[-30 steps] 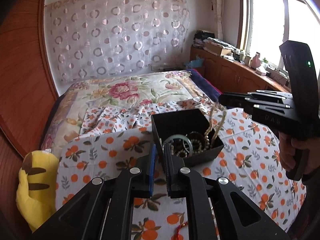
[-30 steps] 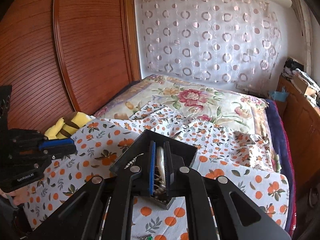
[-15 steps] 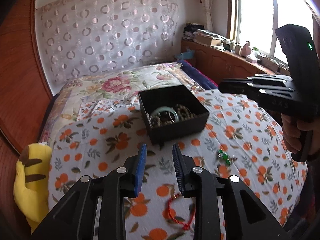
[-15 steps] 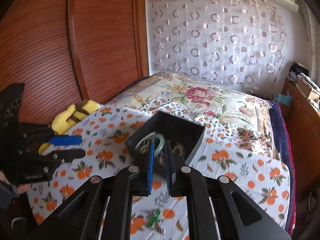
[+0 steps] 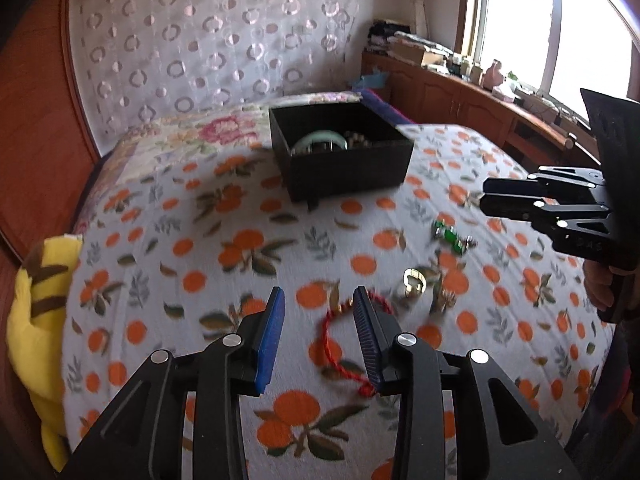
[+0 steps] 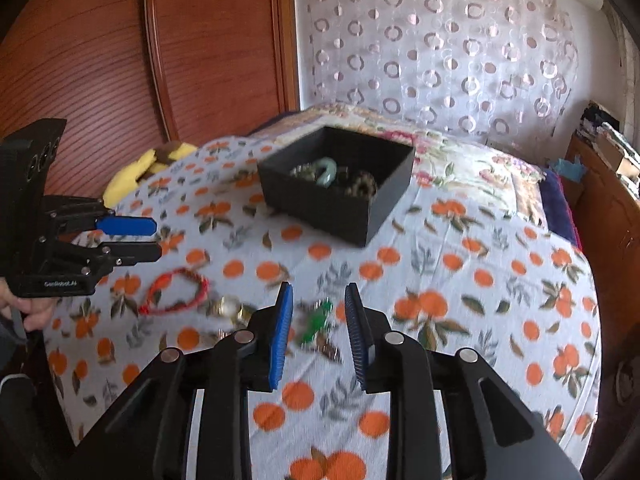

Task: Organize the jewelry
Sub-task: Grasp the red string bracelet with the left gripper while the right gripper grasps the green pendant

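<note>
A black open box [image 5: 340, 152] [image 6: 336, 184] stands on the bed and holds a pale green bangle [image 5: 320, 142] [image 6: 326, 170] and bead strands. On the cloth lie a red cord bracelet [image 5: 340, 340] [image 6: 176, 290], a gold ring [image 5: 414, 282] [image 6: 228, 306] and a green bead piece [image 5: 450, 236] [image 6: 316, 320]. My left gripper [image 5: 318, 320] is open and empty, just above the red bracelet. My right gripper [image 6: 318, 316] is open and empty, with the green piece between its fingertips' line of sight.
An orange-print cloth [image 5: 200, 240] covers the bed. A yellow striped plush [image 5: 32, 320] [image 6: 132, 170] lies at the left edge. A wooden headboard [image 6: 120, 60], a curtain [image 5: 208, 40] and a cluttered window cabinet [image 5: 460, 88] surround the bed.
Both grippers have pulled back from the box and opened wide. The pearl strand that the right gripper held over the box is gone from its jaws. Loose pieces on the cloth came into view.
</note>
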Demonstrator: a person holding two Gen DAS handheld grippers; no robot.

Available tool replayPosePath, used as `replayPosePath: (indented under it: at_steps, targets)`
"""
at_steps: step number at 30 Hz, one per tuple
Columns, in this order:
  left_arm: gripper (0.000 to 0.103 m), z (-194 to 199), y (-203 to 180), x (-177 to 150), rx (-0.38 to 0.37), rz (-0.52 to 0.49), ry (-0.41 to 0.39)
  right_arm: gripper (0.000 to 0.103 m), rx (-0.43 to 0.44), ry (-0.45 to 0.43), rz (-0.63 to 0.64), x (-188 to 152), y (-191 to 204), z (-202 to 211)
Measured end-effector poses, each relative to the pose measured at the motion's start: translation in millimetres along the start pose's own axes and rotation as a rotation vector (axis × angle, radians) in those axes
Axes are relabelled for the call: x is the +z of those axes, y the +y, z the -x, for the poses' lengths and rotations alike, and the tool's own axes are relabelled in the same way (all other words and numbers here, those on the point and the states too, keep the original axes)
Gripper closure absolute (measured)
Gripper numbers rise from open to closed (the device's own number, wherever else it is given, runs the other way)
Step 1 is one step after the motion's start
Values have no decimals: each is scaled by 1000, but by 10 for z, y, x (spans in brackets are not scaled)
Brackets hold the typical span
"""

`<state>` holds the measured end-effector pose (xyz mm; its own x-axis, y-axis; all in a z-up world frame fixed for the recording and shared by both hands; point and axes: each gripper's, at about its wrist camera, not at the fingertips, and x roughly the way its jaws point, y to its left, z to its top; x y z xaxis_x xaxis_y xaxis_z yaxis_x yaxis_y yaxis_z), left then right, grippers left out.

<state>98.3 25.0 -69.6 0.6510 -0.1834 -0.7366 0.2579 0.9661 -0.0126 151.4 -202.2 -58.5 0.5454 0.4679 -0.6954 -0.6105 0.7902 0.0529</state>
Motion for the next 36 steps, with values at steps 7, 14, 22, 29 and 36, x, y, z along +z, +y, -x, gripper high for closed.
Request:
replayPosePath:
  at_steps: [7,14,22,29,36]
  targets:
    - [69,-97,-6,-133,1,1,39,74,5,87,19,-119,52,-275]
    - [69,-138,-22,-183,4,-5,56,74,-41,126,37,-126,91,-488]
    - [69,-213,-53,-215,9,-15,75,90,-52,126,56,-122,118,-489]
    - [69,-303,-85,-105,9,-31,81,90,-42,120,44,-128,99,-489]
    - [69,-407,-114,11,11,-47,95,90,-36,120,39,-128,88,-490]
